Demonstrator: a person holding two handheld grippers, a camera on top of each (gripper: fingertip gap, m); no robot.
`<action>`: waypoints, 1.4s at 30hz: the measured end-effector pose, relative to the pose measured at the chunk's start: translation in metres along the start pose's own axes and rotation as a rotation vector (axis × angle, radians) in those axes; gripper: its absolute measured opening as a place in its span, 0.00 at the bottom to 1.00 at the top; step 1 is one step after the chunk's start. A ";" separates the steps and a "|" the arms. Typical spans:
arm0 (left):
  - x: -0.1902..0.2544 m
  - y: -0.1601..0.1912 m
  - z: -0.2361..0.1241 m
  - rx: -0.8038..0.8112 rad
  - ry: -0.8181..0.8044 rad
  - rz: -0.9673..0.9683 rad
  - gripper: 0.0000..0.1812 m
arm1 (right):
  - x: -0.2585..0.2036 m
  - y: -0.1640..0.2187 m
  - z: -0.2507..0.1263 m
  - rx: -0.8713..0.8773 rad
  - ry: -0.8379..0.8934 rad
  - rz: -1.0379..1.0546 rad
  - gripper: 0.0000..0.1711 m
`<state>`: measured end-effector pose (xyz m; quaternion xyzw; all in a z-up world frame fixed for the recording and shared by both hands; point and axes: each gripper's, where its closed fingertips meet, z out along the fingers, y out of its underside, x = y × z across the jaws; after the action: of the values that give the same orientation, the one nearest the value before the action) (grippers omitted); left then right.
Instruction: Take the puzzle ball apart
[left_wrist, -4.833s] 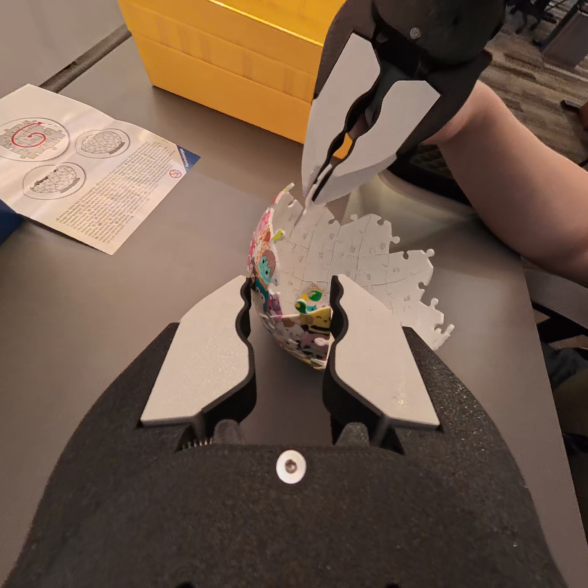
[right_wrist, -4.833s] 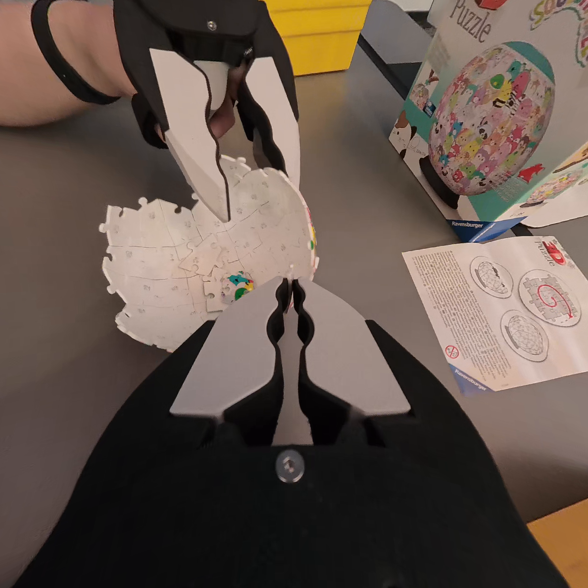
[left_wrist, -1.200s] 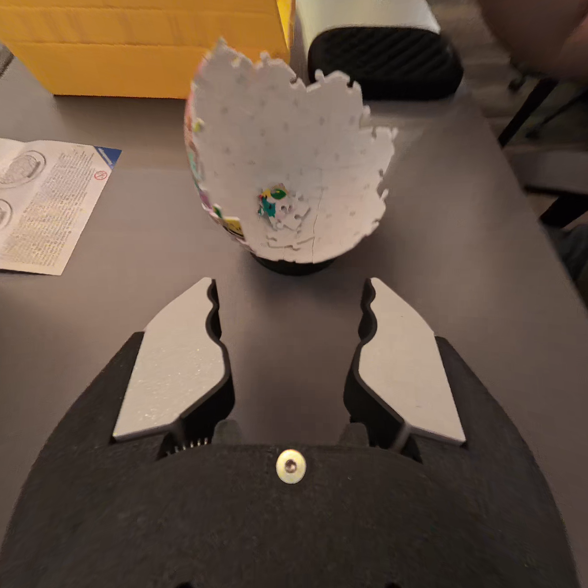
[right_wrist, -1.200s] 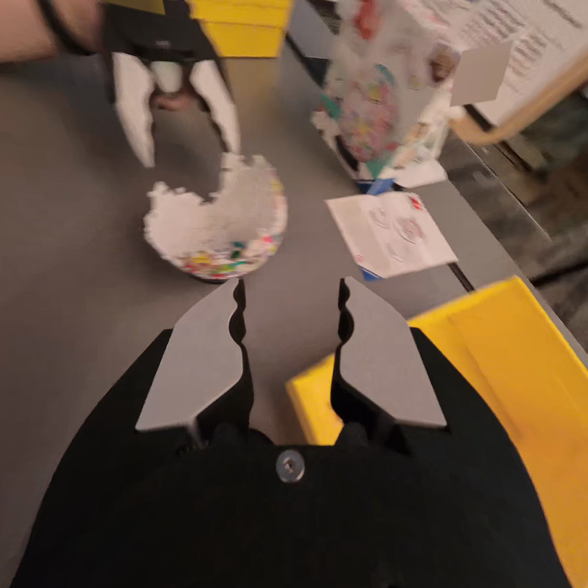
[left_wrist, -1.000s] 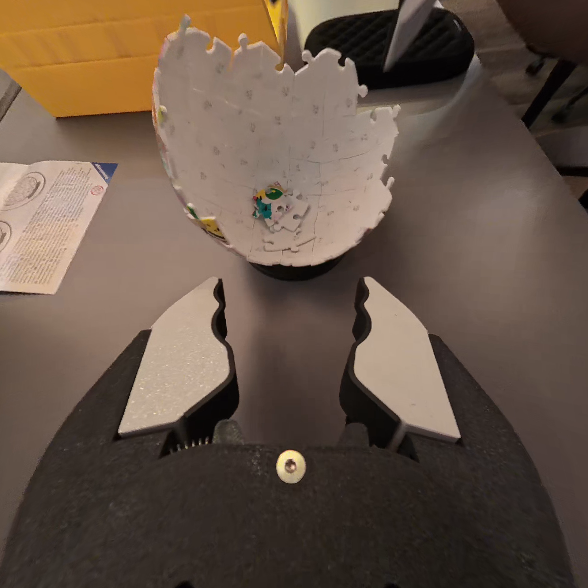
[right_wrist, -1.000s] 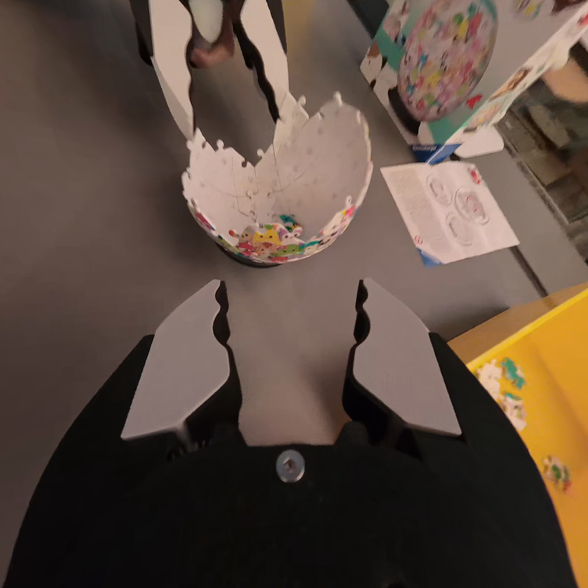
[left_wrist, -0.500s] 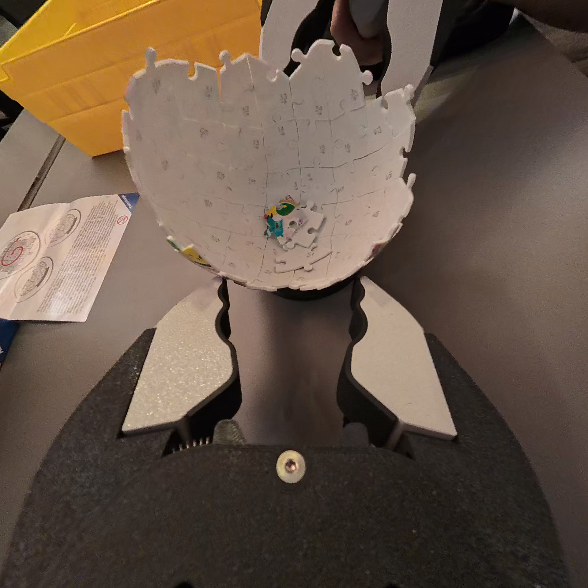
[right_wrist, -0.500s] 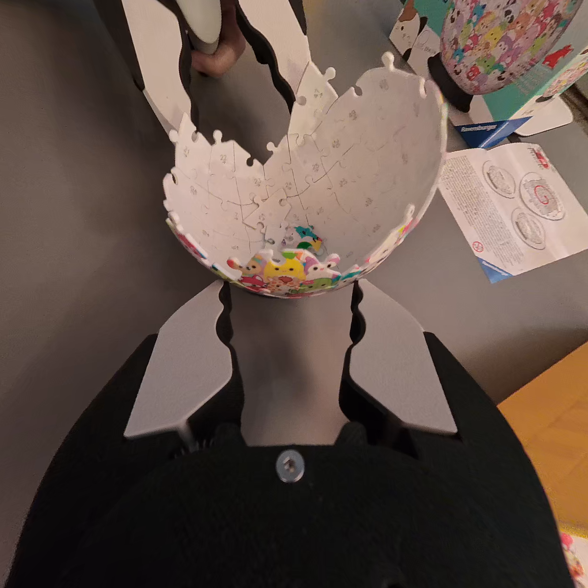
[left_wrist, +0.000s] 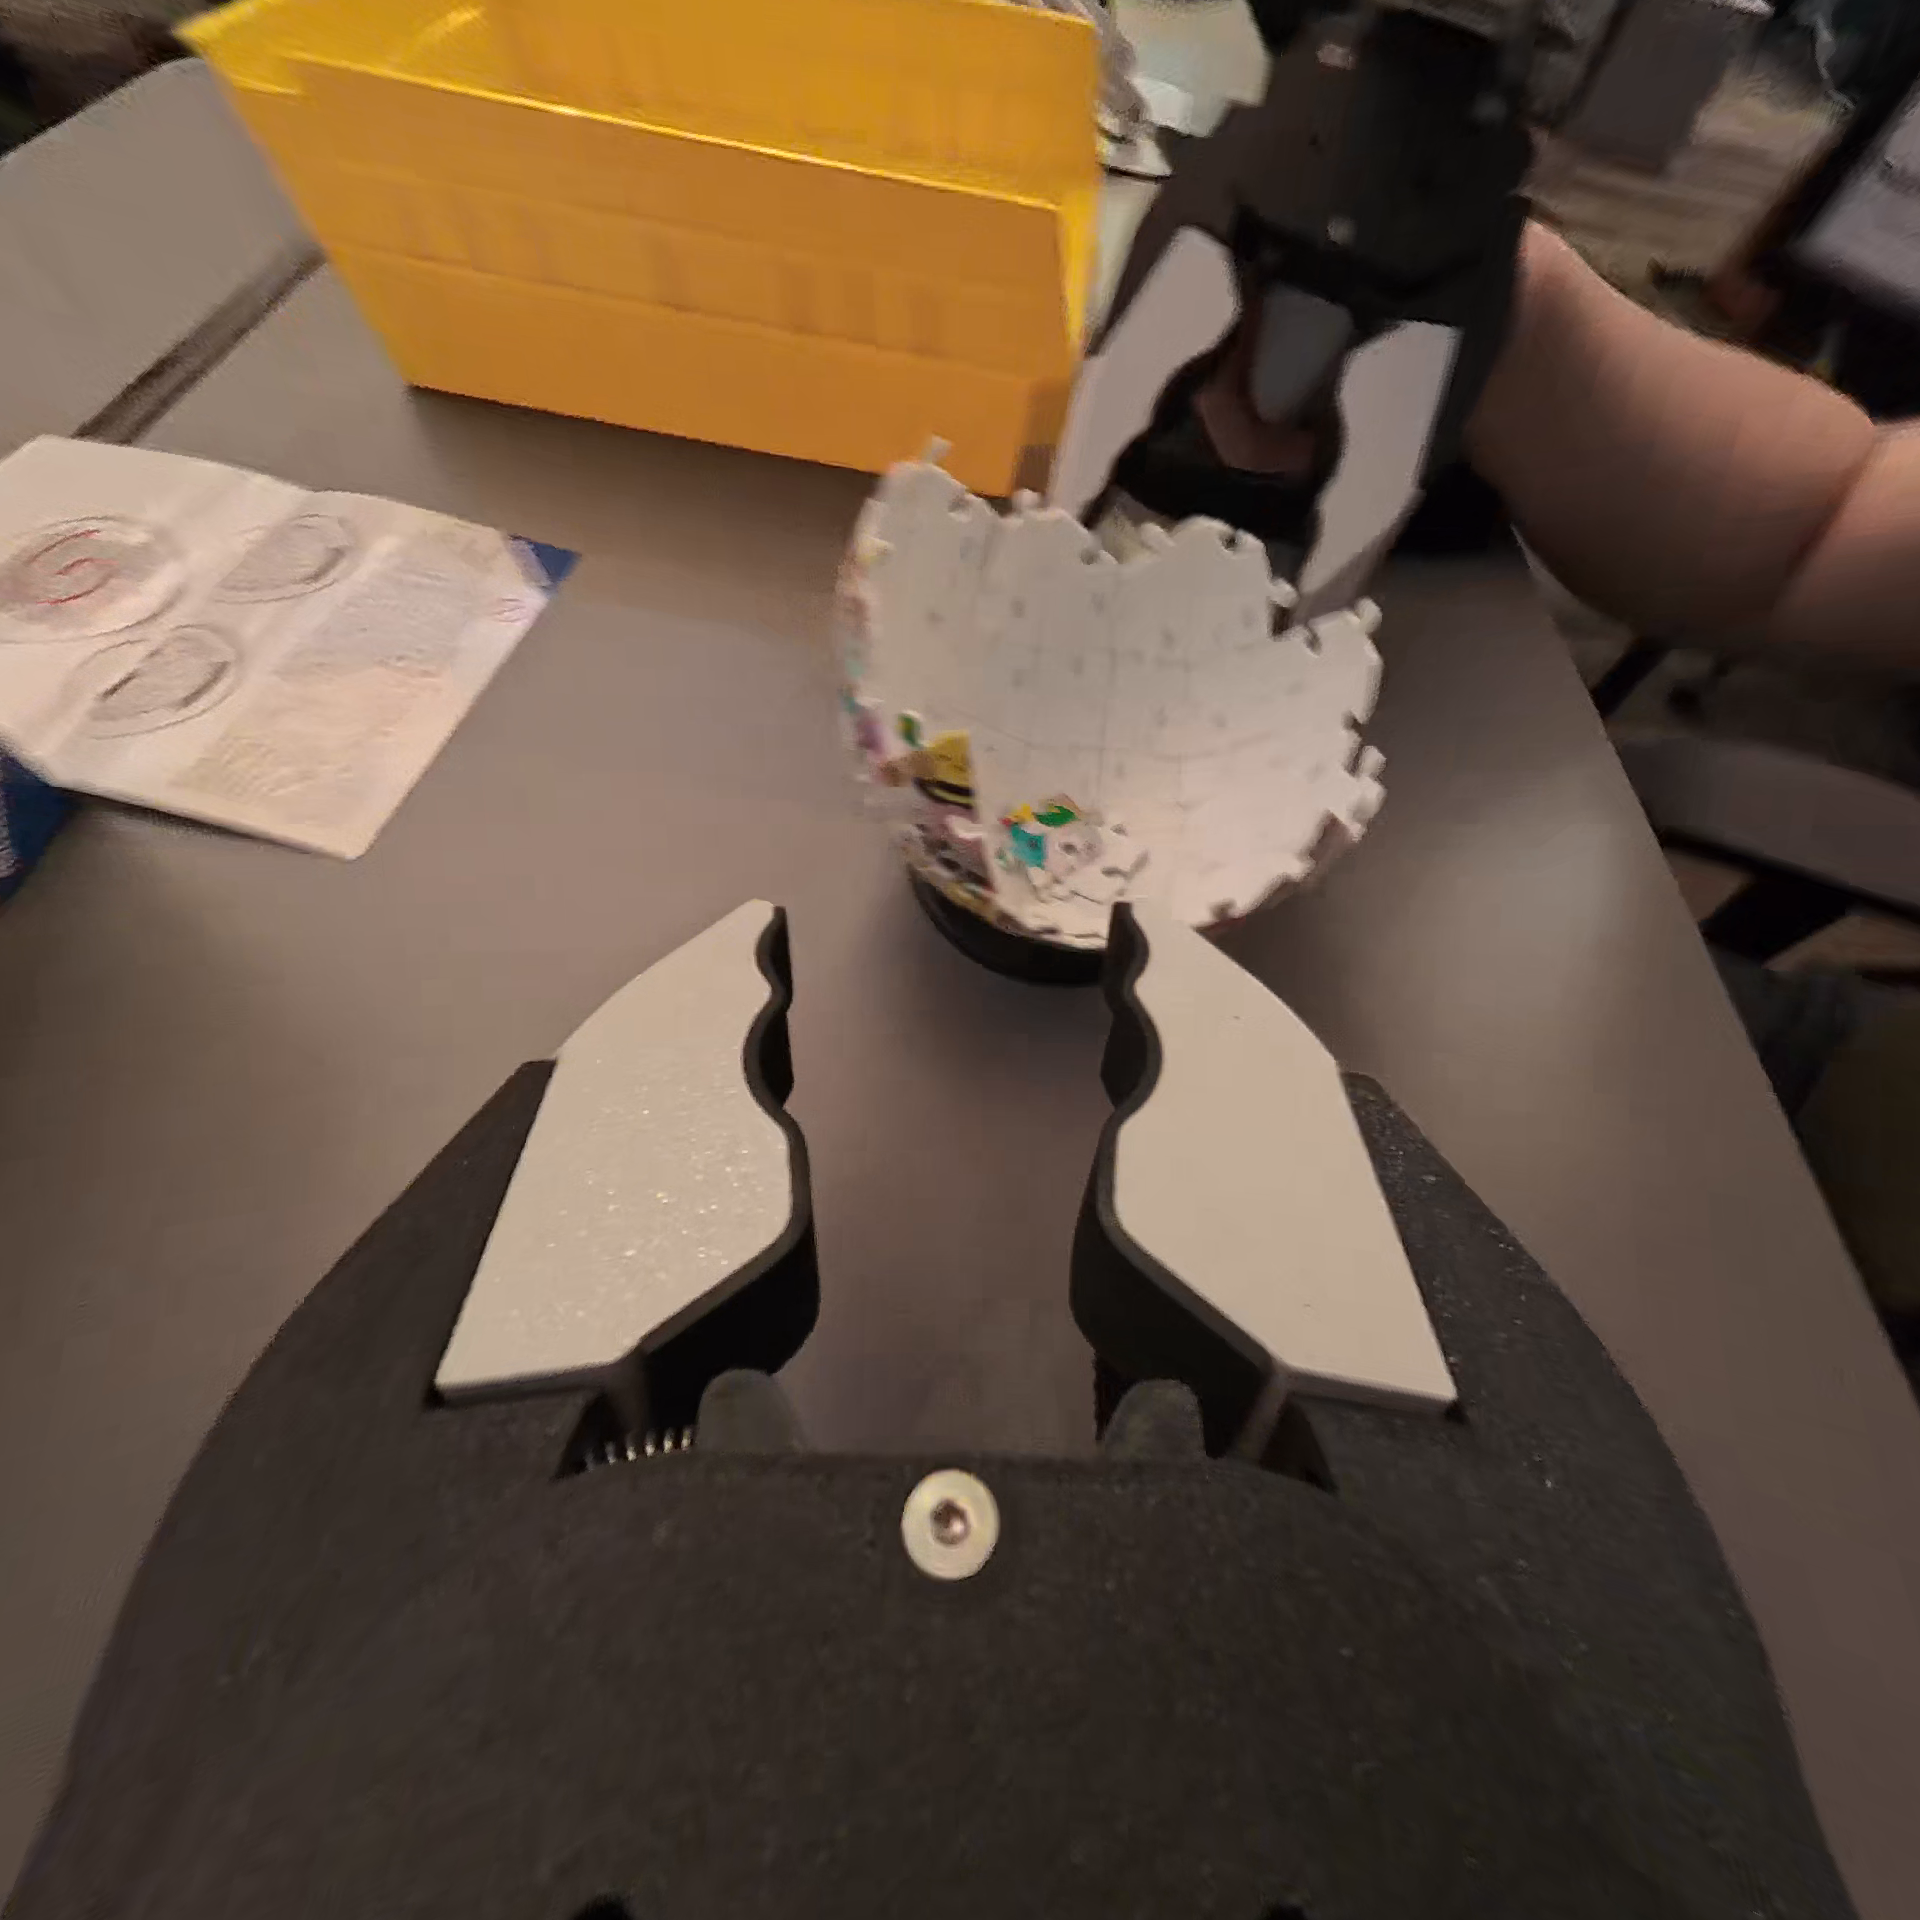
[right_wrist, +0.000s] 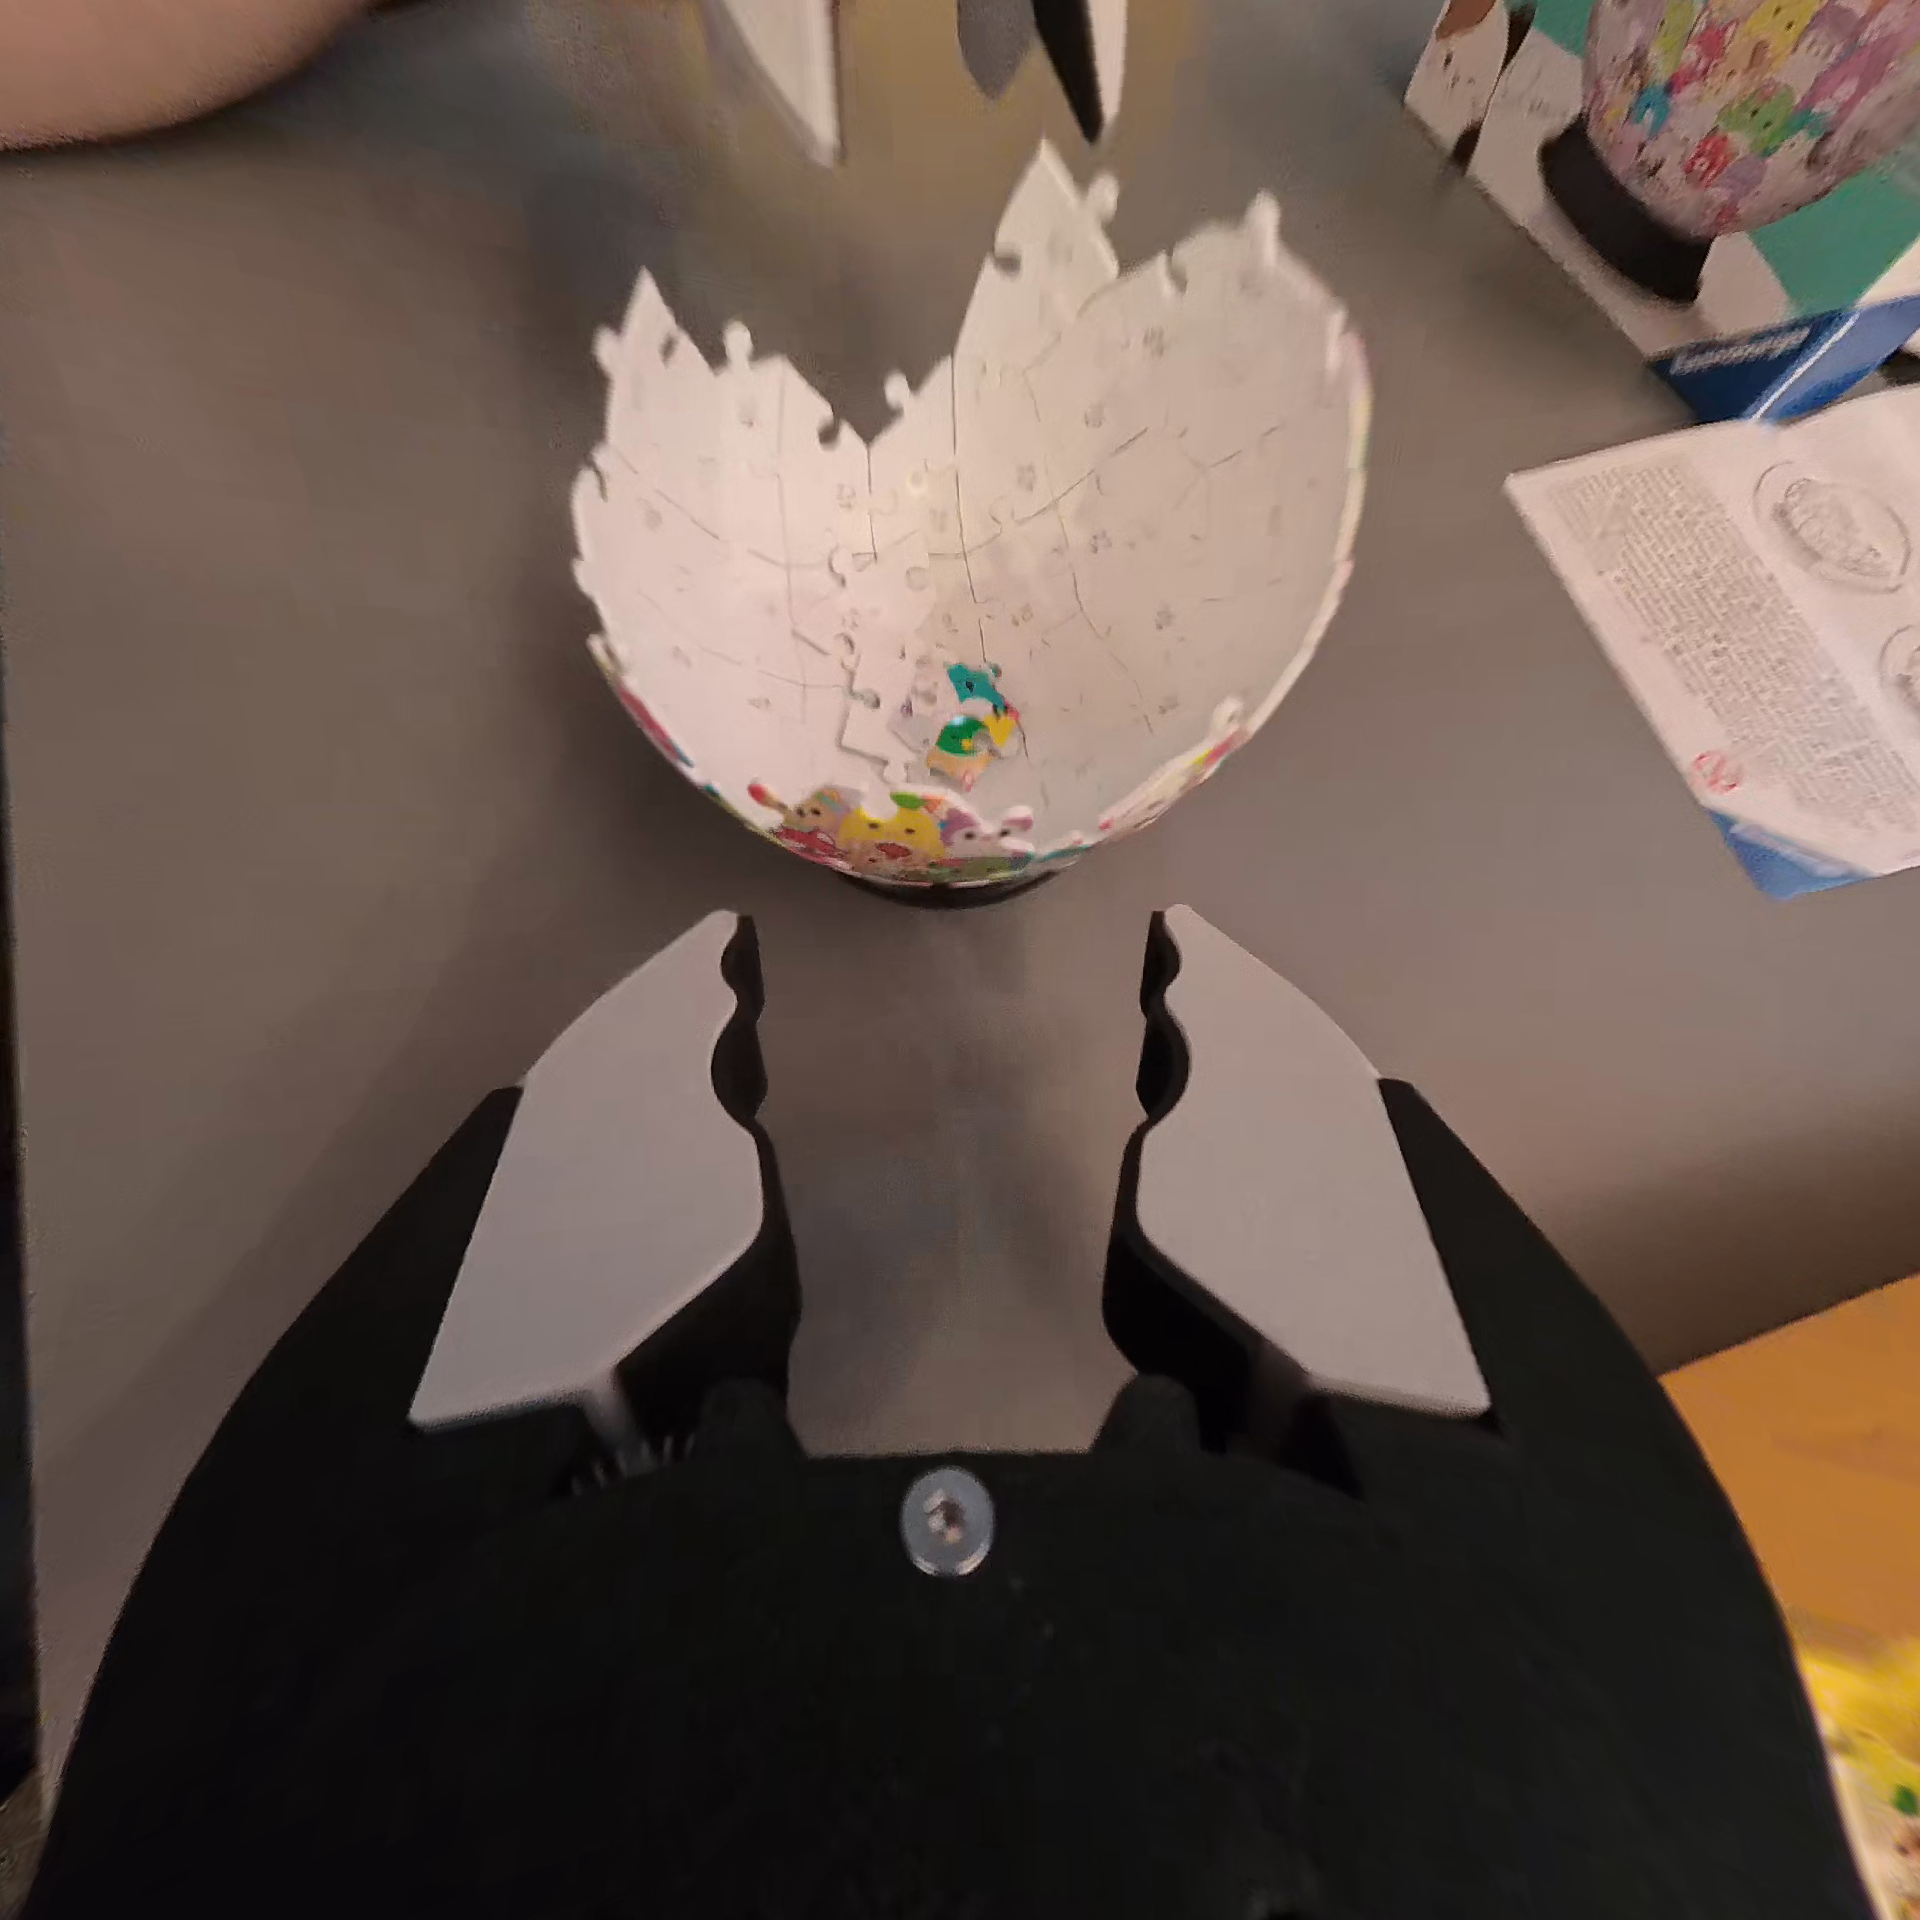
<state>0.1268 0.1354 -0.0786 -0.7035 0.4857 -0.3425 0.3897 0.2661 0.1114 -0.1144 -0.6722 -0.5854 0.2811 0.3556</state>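
Over on the grey table (left_wrist: 312, 1039), the left gripper (left_wrist: 945, 925) sits spread wide, gripping nothing, just short of the puzzle ball (left_wrist: 1122, 717), a half shell on its dark stand (right_wrist: 945, 888); opposite, the right gripper (right_wrist: 945, 925) gapes equally wide and empty.

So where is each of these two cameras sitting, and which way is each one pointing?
Left wrist view: sits on the left gripper, looking along its open fingers at the puzzle ball on its black stand; the right gripper and a forearm show beyond.
Right wrist view: sits on the right gripper, facing the ball from the opposite side; the left gripper's fingertips show at the top.
Shared: ball, grey table, leaflet.
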 end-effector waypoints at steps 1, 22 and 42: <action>-0.005 -0.004 -0.002 0.003 -0.023 -0.045 0.31 | 0.001 -0.009 -0.008 0.039 -0.009 -0.008 0.42; 0.000 -0.014 0.030 -0.147 -0.134 -0.306 0.06 | 0.063 -0.077 0.052 -0.027 0.007 -0.185 0.15; -0.008 0.005 0.037 -0.204 -0.162 -0.378 0.14 | 0.058 -0.072 0.052 -0.037 -0.005 -0.198 0.07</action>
<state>0.1547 0.1497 -0.1011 -0.8430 0.3446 -0.3008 0.2832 0.1916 0.1804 -0.0846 -0.6166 -0.6550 0.2355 0.3677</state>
